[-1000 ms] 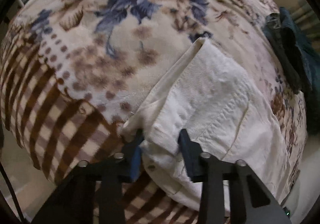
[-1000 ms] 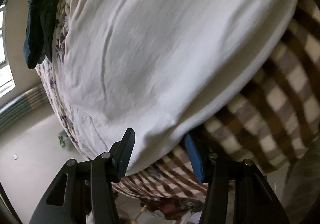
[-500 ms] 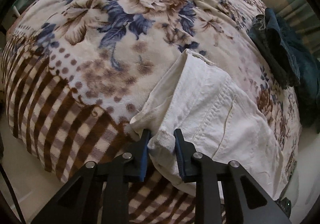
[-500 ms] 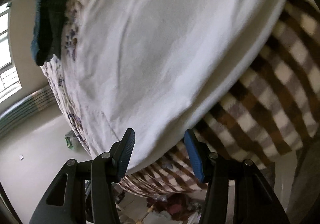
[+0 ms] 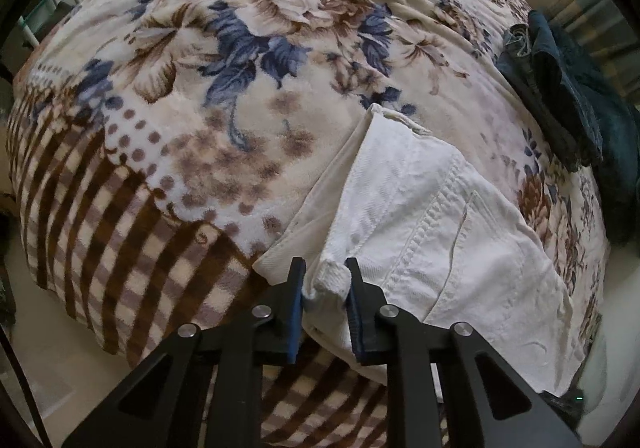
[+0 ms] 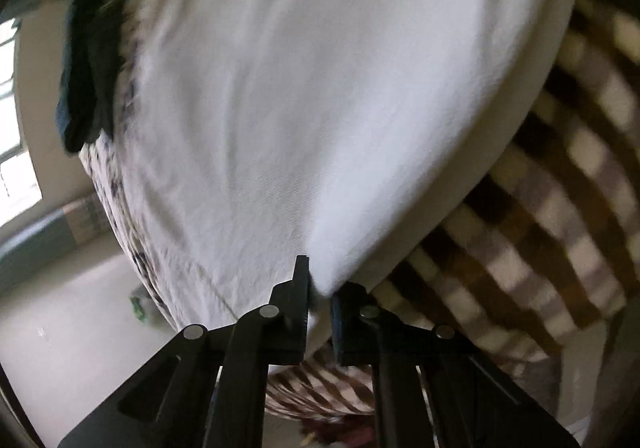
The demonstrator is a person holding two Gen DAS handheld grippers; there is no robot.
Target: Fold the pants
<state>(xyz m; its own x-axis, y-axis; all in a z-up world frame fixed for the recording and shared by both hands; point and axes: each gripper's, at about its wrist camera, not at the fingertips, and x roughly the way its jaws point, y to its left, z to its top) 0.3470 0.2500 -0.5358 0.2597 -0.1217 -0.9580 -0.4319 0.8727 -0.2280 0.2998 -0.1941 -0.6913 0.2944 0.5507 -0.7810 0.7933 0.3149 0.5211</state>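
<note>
White pants (image 5: 432, 224) lie folded on a floral and checked blanket (image 5: 224, 96) on a bed. In the left wrist view my left gripper (image 5: 325, 284) is shut on a bunched corner of the pants near the waistband, at the bed's near edge. In the right wrist view the pants (image 6: 328, 88) fill most of the frame, and my right gripper (image 6: 319, 292) is shut on a fold at their near edge, above the brown checked part of the blanket (image 6: 552, 232).
A dark blue garment (image 5: 572, 96) lies bunched at the far right of the bed; it also shows in the right wrist view (image 6: 88, 68). Pale floor (image 6: 80, 308) lies below the bed edge, with a small green object (image 6: 140, 304) on it.
Both grippers have closed on the pants: the left pinched the waistband corner first, the right went from wide open to shut on the near edge. The pants shifted slightly.
</note>
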